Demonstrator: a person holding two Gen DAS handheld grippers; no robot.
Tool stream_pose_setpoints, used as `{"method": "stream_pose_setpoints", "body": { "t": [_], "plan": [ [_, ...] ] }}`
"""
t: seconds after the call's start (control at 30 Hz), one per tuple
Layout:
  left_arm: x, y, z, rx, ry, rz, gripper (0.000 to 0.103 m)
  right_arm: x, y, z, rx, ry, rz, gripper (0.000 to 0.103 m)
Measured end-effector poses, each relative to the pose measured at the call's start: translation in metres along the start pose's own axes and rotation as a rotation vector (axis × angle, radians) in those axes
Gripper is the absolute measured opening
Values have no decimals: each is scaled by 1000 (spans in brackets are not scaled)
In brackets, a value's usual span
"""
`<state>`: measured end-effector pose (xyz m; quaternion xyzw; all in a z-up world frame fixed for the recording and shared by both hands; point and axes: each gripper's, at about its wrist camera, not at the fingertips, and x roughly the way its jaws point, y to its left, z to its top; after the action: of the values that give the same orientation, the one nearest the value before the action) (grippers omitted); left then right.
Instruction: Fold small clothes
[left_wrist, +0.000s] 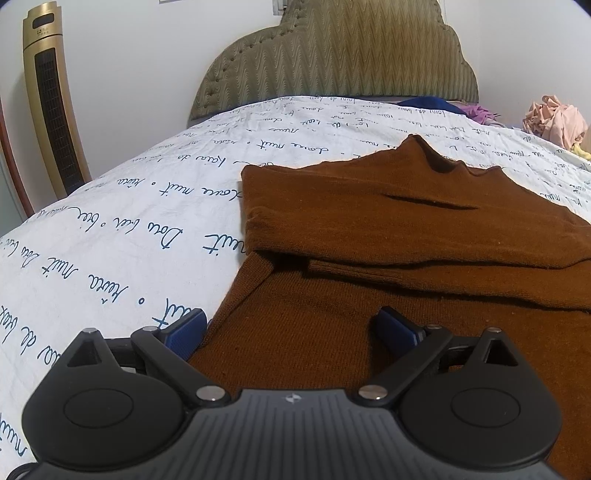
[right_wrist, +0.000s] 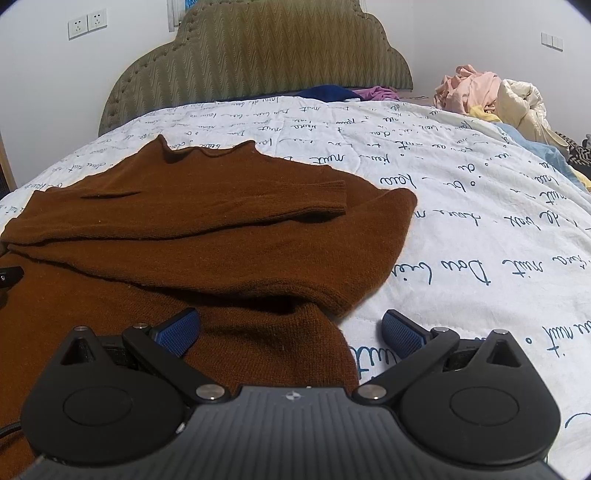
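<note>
The brown sweater (right_wrist: 207, 221) lies flat on the bed (right_wrist: 461, 229), both sleeves folded across its chest. Each hand-held gripper, left (left_wrist: 291, 328) and right (right_wrist: 291, 328), hovers jaws apart, empty, over a lower corner. Pinch both hem corners evenly, then lift together toward the collar (right_wrist: 207, 153).

You saw a matt brown knitted sweater (right_wrist: 207, 229) on a crinkled white cloth bedspread (right_wrist: 461, 229) (headboard (right_wrist: 258, 55) quilted fabric, far).

Left hand-held gripper (left_wrist: 291, 328) and right hand-held gripper (right_wrist: 291, 328) gape wide.
</note>
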<state>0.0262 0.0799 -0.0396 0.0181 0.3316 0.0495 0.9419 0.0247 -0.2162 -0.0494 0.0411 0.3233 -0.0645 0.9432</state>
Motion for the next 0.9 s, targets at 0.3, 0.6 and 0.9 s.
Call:
{"method": "stream_pose_setpoints", "body": {
  "t": [0.3,0.6,0.9],
  "plan": [
    [0,0,0,3,0,2,100,-1,1,0,-6,1,-4,103],
    [-2,-4,-1,21,-6,18,100,-9,6,-3,-22,16,-29,103],
    [-2,-4,-1,20,-6,20,100,-10,2,-6,-11,10,-19,103]
  ]
}}
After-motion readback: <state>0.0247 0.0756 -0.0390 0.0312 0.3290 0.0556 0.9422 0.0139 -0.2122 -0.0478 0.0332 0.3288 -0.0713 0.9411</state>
